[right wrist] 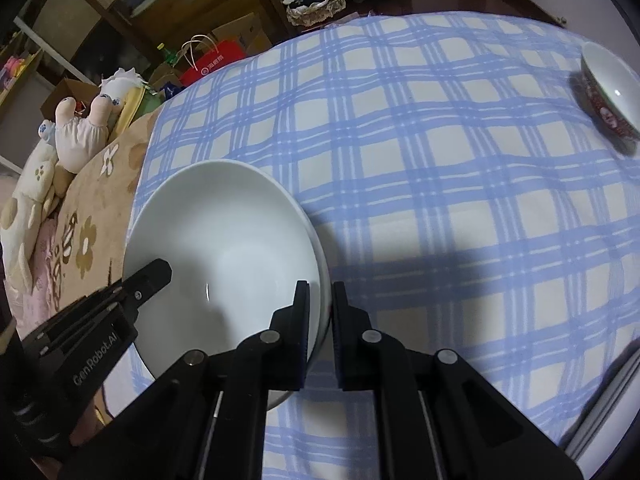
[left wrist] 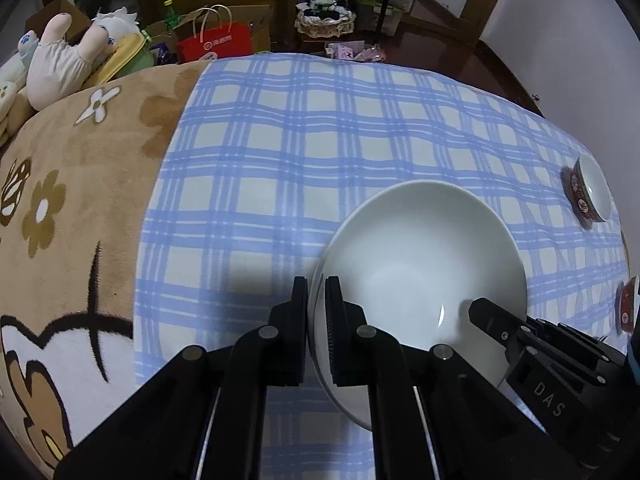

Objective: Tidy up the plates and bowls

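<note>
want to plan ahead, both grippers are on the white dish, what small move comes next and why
Probably lift straight up, both together. The left gripper and right gripper each pinch opposite rims of the white dish, which seems to sit on the checked cloth.

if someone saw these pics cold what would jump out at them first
The big white dish sits in the middle of the blue checked cloth, with the left claw and the right claw each pinched on opposite sides of its rim. Next comes a small red-patterned bowl standing apart near the cloth's far right edge. Off to the left, plush toys lie on a tan flowered blanket.
</note>
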`<state>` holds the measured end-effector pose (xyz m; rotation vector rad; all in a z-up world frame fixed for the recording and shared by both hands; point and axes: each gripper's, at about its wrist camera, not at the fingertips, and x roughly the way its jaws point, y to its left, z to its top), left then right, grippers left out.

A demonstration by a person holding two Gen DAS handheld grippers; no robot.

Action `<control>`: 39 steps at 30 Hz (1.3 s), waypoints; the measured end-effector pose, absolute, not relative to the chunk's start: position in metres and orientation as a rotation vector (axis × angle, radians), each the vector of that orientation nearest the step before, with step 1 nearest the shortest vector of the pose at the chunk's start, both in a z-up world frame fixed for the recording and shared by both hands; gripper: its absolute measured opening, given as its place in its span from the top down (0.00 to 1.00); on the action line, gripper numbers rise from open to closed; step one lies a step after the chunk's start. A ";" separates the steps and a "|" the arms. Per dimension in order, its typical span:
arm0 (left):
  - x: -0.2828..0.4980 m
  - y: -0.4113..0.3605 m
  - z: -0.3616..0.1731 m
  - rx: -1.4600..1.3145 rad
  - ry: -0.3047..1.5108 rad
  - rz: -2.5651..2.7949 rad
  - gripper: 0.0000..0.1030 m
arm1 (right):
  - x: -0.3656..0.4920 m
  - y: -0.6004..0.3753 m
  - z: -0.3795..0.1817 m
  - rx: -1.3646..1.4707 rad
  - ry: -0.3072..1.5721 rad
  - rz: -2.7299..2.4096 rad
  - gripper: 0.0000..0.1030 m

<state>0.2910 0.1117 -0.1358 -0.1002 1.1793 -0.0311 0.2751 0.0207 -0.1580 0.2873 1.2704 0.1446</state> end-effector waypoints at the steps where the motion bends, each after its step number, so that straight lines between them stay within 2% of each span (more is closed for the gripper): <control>1: 0.290 0.110 -0.135 -0.103 1.180 -0.039 0.92 | 0.274 0.019 -0.157 0.288 1.271 0.143 0.89; 24: 0.246 0.043 -0.110 -0.060 1.139 -0.283 0.92 | 0.203 -0.052 -0.141 0.349 1.223 0.025 0.90; 39: 0.225 -0.017 -0.120 0.046 1.163 -0.384 0.92 | 0.167 -0.101 -0.140 0.356 1.195 -0.078 0.90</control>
